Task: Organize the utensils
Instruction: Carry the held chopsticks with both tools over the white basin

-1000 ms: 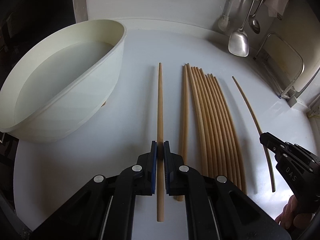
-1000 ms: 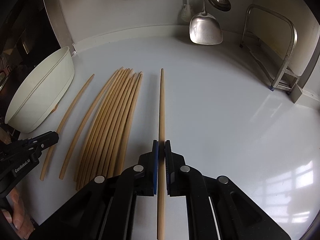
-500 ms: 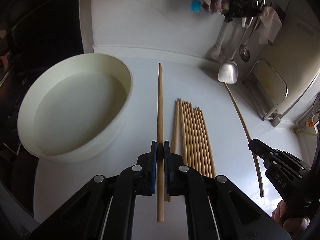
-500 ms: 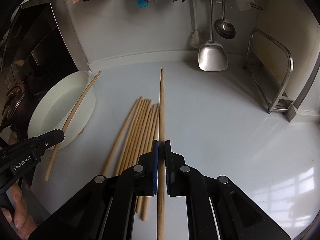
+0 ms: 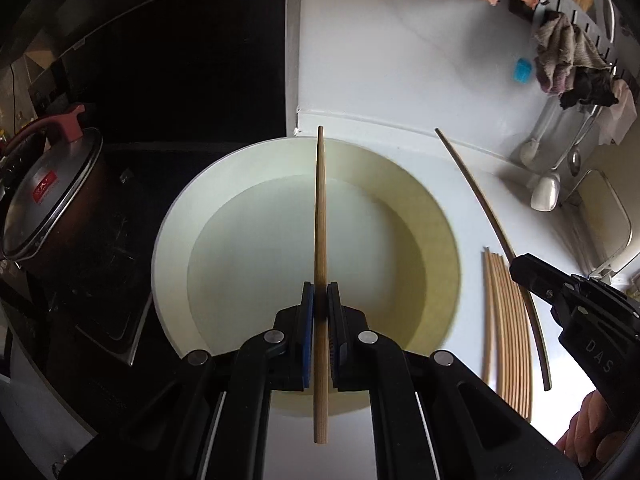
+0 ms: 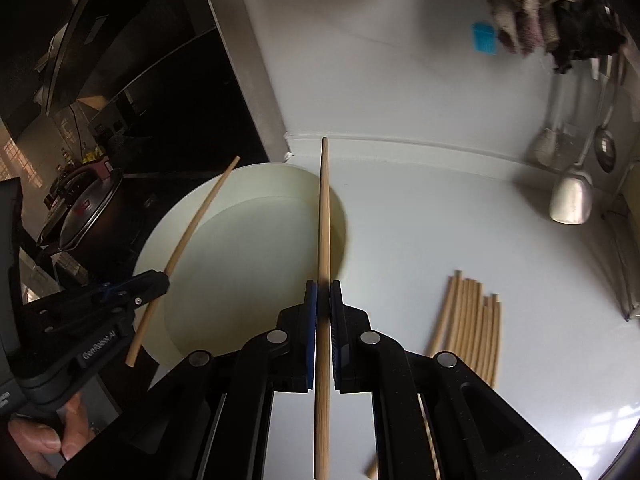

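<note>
Both grippers [image 5: 321, 300] [image 6: 323, 300] clamp chopsticks [image 5: 320, 240] [image 6: 324, 260] over white basin [image 5: 172, 240], pot [image 5: 52, 200] beside, bundle [image 5: 506, 320] near.

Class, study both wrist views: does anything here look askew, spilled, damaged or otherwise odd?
Nothing stands out. Each claw, left and right, grips one chopstick cleanly over or beside the white bowl; the remaining chopsticks lie in a bundle on the counter. No spills or breakage show.

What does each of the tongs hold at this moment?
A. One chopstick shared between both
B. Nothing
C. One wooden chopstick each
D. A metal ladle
C: the left tongs are shut on one chopstick over the white basin, and the right tongs are shut on another chopstick.
</note>
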Demonstrator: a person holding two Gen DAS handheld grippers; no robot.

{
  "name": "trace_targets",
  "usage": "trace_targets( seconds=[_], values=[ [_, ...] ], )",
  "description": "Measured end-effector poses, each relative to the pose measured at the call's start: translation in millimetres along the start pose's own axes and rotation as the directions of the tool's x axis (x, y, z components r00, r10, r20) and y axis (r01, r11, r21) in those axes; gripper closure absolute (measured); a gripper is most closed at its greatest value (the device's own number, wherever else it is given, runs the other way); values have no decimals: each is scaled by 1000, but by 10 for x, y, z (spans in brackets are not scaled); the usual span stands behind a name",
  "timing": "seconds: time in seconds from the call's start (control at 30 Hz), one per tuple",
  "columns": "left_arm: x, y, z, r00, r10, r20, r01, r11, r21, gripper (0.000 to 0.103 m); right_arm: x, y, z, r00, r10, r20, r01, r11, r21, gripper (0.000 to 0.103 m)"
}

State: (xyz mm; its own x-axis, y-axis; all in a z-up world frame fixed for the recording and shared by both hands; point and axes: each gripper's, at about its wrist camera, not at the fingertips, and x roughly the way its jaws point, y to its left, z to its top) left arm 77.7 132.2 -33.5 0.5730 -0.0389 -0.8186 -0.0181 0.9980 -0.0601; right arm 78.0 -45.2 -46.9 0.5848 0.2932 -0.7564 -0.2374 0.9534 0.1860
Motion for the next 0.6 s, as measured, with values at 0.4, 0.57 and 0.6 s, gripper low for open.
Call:
trace_targets(
  seconds=[0.4, 0.57, 0.6],
  values=[
    [731, 534, 163, 988, -41, -148, 44, 999, 19, 96, 1052, 523, 166, 974, -17, -225, 30, 998, 54, 97],
    [879, 609, 181, 978, -62, -198, 70, 997, 32, 95, 1203, 538, 173, 963, -47, -267, 68, 995, 67, 97],
    [894, 604, 184, 977, -64, -203, 73, 997, 36, 95, 1229, 558, 180, 961, -54, -273, 74, 995, 65, 97]
  ],
)
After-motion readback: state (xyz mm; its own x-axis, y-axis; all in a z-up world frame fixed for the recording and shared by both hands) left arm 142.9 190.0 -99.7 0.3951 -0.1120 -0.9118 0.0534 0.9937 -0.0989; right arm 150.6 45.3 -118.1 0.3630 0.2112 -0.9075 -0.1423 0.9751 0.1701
